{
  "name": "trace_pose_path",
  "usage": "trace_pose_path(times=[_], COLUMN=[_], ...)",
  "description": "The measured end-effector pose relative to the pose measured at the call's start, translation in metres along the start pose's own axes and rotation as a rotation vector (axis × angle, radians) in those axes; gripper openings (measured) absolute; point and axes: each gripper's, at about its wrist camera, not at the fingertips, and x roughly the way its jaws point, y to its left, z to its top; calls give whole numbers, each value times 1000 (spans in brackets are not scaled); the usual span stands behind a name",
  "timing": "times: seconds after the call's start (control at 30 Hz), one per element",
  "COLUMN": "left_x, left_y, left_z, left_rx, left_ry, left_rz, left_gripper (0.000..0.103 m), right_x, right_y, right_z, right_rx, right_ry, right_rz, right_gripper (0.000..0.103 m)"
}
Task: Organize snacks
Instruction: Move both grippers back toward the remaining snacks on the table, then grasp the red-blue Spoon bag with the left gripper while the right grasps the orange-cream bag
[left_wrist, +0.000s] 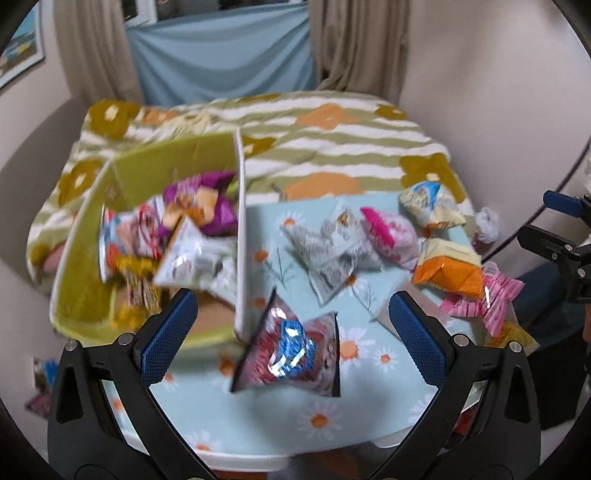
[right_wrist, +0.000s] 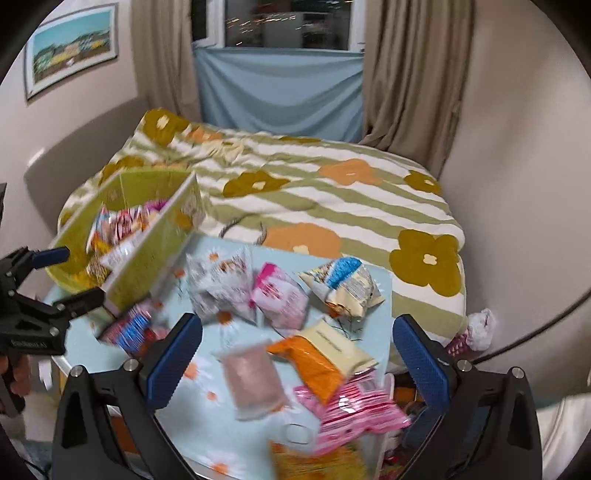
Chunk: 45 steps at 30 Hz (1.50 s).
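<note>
2 claws (left_wrist: 291, 317) (right_wrist: 297, 347) gape wide, empty; only the left view shows the purple packet (left_wrist: 212, 201) inside the green box (left_wrist: 77, 236).

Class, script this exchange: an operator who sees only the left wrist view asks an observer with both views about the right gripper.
Operator: Is my right gripper holding anything?
Observer: No. The right gripper is open, its fingers spread wide with nothing clamped.
Operator: What lies below it?
Observer: A pale pink packet lies flat on the table, between the two fingers in that view.
Operator: Thanks.
</note>
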Motion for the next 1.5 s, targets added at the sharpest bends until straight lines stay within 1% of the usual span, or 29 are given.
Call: trace_pose_path(times=[0.1, 0.13, 0.23, 0.33, 0.47, 0.57, 0.7, 0.8, 0.97, 1.0, 1.03, 1.1, 1.2, 1.23, 1.33, 1.4, 1.5], left_x=[6, 9, 19, 35, 59, 71, 88, 99, 109, 112, 115, 115, 114, 113, 110, 108, 104], left_y=[-6, -7, -5, 1, 7, 11, 17, 19, 14, 12, 10, 7, 2, 0, -7, -9, -9], left_z=[-16, -25, -47, -69, -84, -87, -87, -87, -90, -91, -91, -92, -89, -88, -83, -81, -79], left_rx=[-50, -78, -156, -221, -251, -276, -317, -328, -326, -319, -311, -299, -274, -259, -209, -194, -198], left_ry=[13, 10, 11, 29, 62, 47, 31, 38, 42, 48, 55, 46, 32, 30, 30, 35, 35], left_rz=[52, 82, 139, 158, 150, 127, 78, 59, 23, 23, 24, 23, 24, 27, 31, 35, 30], left_gripper=[103, 103, 103, 103, 103, 103, 103, 103, 103, 101, 97, 96, 85, 79, 67, 64, 58], right_x=[23, 32, 57, 79, 106, 120, 137, 148, 162, 164, 166, 170, 175, 176, 180, 181, 181], right_y=[-15, -20, -28, -33, -42, -46, -48, -47, -43, -43, -42, -42, -44, -44, -46, -46, -47], right_z=[-8, -12, -23, -33, -41, -43, -45, -47, -52, -53, -53, -55, -56, -57, -58, -58, -58], right_rx=[-53, -70, -121, -171, -206, -211, -217, -218, -238, -244, -248, -249, -246, -246, -248, -246, -252], right_ry=[38, 49, 76, 101, 136, 151, 178, 196, 228, 233, 236, 241, 246, 247, 254, 258, 261], right_rz=[45, 63, 106, 132, 155, 178, 208, 233, 248, 249, 249, 256, 271, 273, 280, 286, 293], right_gripper=[103, 103, 103, 103, 103, 103, 103, 103, 103, 103, 103, 103, 103, 103, 103, 103, 103])
